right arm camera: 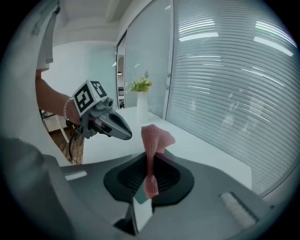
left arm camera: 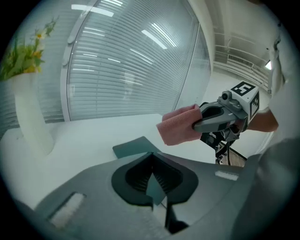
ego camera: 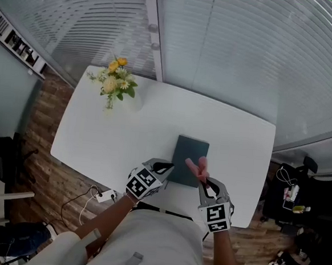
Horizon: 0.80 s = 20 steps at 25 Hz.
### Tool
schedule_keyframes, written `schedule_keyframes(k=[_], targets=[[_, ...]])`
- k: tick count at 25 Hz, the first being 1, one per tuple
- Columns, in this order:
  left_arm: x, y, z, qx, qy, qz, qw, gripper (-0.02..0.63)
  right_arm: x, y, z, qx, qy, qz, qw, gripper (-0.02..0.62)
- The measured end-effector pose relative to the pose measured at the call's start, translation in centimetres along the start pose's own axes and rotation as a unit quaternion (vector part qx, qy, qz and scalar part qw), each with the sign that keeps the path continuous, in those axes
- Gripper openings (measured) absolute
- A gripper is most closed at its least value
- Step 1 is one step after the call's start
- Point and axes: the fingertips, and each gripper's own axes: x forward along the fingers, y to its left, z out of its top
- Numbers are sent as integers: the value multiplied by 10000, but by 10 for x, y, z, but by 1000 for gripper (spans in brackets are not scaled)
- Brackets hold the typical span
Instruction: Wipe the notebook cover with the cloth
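Observation:
A dark green notebook (ego camera: 188, 151) lies flat on the white table (ego camera: 114, 136), near its front edge. My right gripper (ego camera: 205, 183) is shut on a pink cloth (ego camera: 196, 168), which hangs over the notebook's near right corner. In the right gripper view the cloth (right arm camera: 153, 140) stands up out of my shut jaws (right arm camera: 150, 180). My left gripper (ego camera: 166, 168) is at the notebook's near left corner, shut and holding nothing. From the left gripper view the notebook (left arm camera: 133, 147) shows just past the jaws, and the cloth (left arm camera: 178, 125) is above it to the right.
A white vase of yellow flowers (ego camera: 115, 82) stands at the table's far left corner. Slatted blinds run behind the table. Cables and a power strip (ego camera: 105, 196) lie on the wooden floor below the front edge.

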Motion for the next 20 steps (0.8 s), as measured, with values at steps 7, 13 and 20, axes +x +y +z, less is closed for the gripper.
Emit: schedule_keyframes(k=[7,13,20], targets=[[-41,-22,64,136,-831,95,9964,-2,-35,-17,55,453,-994,-172,9939,34],[-76,-39,119,82,-1633,131,9865,-2,-68,-25,102,856,-1726,-225,9810,34],[-123,-65,171,316,-2318,77,9722,-2,-114,-24,155,781,-2316,-228,9694,34]])
